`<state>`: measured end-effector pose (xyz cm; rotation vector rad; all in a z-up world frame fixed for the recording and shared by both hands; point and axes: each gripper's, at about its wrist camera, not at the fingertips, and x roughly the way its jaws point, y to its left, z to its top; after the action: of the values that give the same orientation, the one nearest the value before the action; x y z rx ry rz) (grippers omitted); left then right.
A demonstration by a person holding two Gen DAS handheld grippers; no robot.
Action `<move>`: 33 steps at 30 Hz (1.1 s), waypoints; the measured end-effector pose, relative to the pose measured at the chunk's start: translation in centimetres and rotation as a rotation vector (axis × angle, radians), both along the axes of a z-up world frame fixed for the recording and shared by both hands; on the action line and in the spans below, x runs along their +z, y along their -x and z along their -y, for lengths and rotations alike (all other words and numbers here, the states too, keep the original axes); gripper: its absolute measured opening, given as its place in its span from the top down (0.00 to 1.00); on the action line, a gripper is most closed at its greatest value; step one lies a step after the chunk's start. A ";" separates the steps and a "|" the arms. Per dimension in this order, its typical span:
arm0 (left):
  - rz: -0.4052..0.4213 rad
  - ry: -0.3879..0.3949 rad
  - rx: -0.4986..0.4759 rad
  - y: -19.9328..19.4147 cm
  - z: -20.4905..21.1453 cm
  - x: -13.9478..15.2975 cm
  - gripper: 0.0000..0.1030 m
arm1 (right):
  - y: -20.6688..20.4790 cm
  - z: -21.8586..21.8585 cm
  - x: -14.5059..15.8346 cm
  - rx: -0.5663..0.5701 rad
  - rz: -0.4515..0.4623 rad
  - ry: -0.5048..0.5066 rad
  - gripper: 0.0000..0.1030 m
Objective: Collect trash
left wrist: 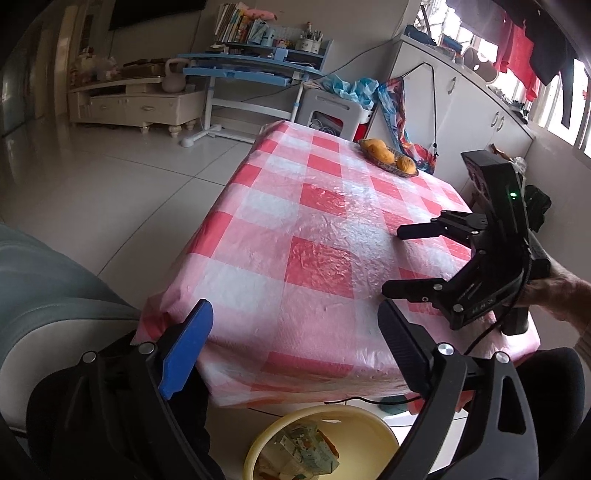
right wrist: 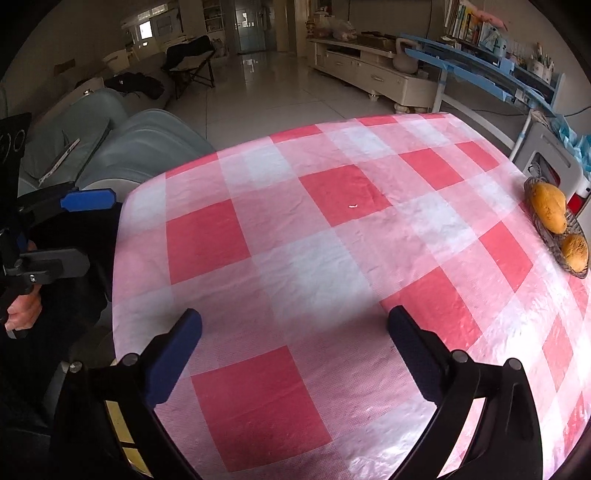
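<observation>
Nothing here can be read. The crumpled cartons (left wrist: 306, 450) in the yellow basin (left wrist: 258, 448), just below the left tool's fingers, carry print, but it is too small and creased to make out. The book spines (left wrist: 232, 24) on the blue desk shelf, far ahead of the tool, are blurred. The marks on the side of the other tool's body (left wrist: 480, 310) are unclear.
</observation>
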<state>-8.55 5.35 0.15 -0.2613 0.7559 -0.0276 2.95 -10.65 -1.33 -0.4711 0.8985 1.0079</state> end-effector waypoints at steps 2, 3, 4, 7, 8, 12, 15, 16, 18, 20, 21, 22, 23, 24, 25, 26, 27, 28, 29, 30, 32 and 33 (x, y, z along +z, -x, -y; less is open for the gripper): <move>0.007 -0.002 -0.016 0.2 0.1 0.1 0.13 | -0.1 0.0 0.0 0.000 0.001 0.000 0.07; 0.008 -0.006 -0.025 0.3 0.3 0.1 0.13 | -0.1 0.0 0.0 0.000 0.000 0.000 0.07; 0.009 -0.010 -0.034 0.6 0.4 0.2 0.13 | 0.0 0.0 0.0 0.000 0.001 0.000 0.07; 0.017 -0.019 -0.065 1.1 0.9 0.5 0.13 | -0.1 0.0 0.0 0.000 0.001 0.000 0.07; 0.019 -0.025 -0.086 1.3 1.2 0.5 0.12 | -0.1 0.0 0.0 0.000 0.001 0.000 0.07; 0.035 -0.059 -0.175 2.4 2.6 0.7 0.10 | -0.1 0.0 0.0 0.001 0.001 0.000 0.07; 0.045 -0.119 -0.249 2.9 4.3 0.6 0.10 | -0.1 0.0 0.0 0.001 0.000 0.000 0.07; 0.047 -0.143 -0.275 3.1 5.0 0.5 0.10 | -0.1 0.0 0.0 0.001 0.000 0.000 0.07; 0.060 -0.207 -0.335 3.6 6.4 0.4 0.10 | -0.1 0.0 0.0 0.001 0.000 0.000 0.07; 0.071 -0.239 -0.375 4.1 7.3 0.3 0.10 | -0.1 0.0 0.0 0.001 0.000 0.000 0.07; 0.075 -0.249 -0.393 4.4 7.5 0.3 0.10 | -0.1 0.0 0.0 0.001 0.000 0.000 0.07; 0.076 -0.252 -0.399 4.5 7.6 0.3 0.10 | -0.1 0.0 0.0 0.001 0.000 0.000 0.07; 0.078 -0.248 -0.404 4.6 7.4 0.4 0.10 | 0.0 0.0 0.0 0.001 0.000 0.000 0.07; 0.077 -0.236 -0.405 4.5 7.2 0.4 0.10 | 0.0 0.0 0.0 0.001 0.000 0.000 0.07; 0.074 -0.223 -0.403 4.5 6.9 0.5 0.10 | 0.0 0.0 0.0 0.001 0.000 0.001 0.07; 0.066 -0.199 -0.395 4.3 6.3 0.5 0.10 | 0.0 0.0 0.0 0.001 0.000 0.001 0.07; 0.057 -0.170 -0.383 4.0 5.7 0.5 0.10 | 0.0 0.0 0.0 0.001 0.000 0.001 0.07; 0.050 -0.148 -0.374 3.8 5.2 0.5 0.10 | 0.0 0.0 0.0 0.001 0.000 0.001 0.07; 0.036 -0.110 -0.360 3.4 4.5 0.4 0.10 | 0.0 0.0 0.1 0.001 0.000 0.001 0.07; 0.027 -0.085 -0.348 3.2 4.0 0.4 0.10 | 0.0 0.0 0.1 0.001 0.000 0.001 0.07; 0.011 -0.038 -0.325 2.8 3.1 0.3 0.10 | 0.0 0.0 0.0 0.001 0.000 0.001 0.07; 0.005 -0.023 -0.319 2.6 2.9 0.1 0.10 | 0.0 0.0 0.0 0.001 0.000 0.001 0.07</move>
<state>-11.19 2.46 0.29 -0.1169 0.7862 -0.3210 2.96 -10.67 -1.28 -0.4721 0.8986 1.0085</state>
